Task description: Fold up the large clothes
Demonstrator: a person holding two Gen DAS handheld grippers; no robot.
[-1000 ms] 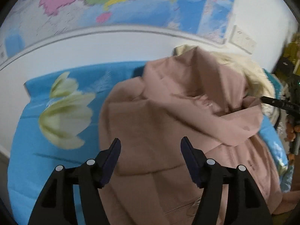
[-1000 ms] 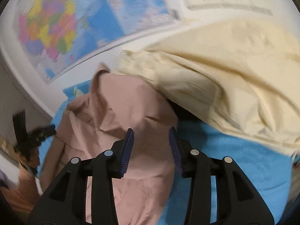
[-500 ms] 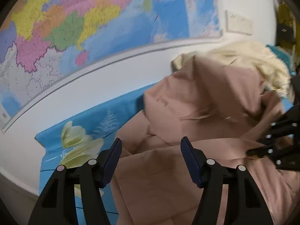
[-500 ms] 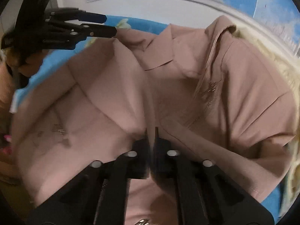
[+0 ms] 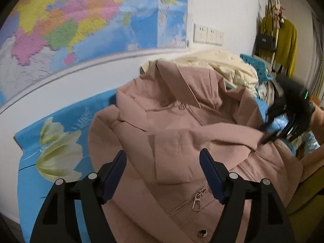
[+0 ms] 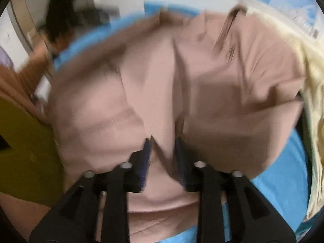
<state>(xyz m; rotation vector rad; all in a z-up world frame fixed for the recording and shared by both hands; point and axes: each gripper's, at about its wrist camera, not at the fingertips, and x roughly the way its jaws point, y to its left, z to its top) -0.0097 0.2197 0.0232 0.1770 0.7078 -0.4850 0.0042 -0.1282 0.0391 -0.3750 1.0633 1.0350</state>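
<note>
- A dusty-pink jacket (image 5: 182, 133) lies rumpled on a bed covered by a bright blue sheet (image 5: 60, 121) printed with large pale flowers (image 5: 58, 154).
- The jacket's hood and collar point toward the wall; its front, with a metal zip pull (image 5: 197, 199) and a snap button (image 5: 202, 232), faces up near the left camera.
- A cream garment (image 5: 226, 66) is heaped just behind the jacket, touching its far edge.
- A colourful map (image 5: 81, 24) covers the white wall above the bed, with a row of wall sockets (image 5: 208, 34) to its right.
- Farther right, a mustard-yellow top (image 5: 287, 40) and a dark bag (image 5: 265, 41) hang on a white coat stand.
- The left gripper (image 5: 163, 172) hovers over the jacket's front, its jaws wide and opening, the pads clear of the cloth.
- The right gripper (image 6: 164, 158) is at the jacket's edge, near the right side of the bed. Its jaws are opening; a fold of pink cloth stands between the fingers, but the picture is blurred, and I cannot tell whether the pads press on it.
- A person's tan sleeve (image 6: 22, 81) shows at the left of the right-hand view.
</note>
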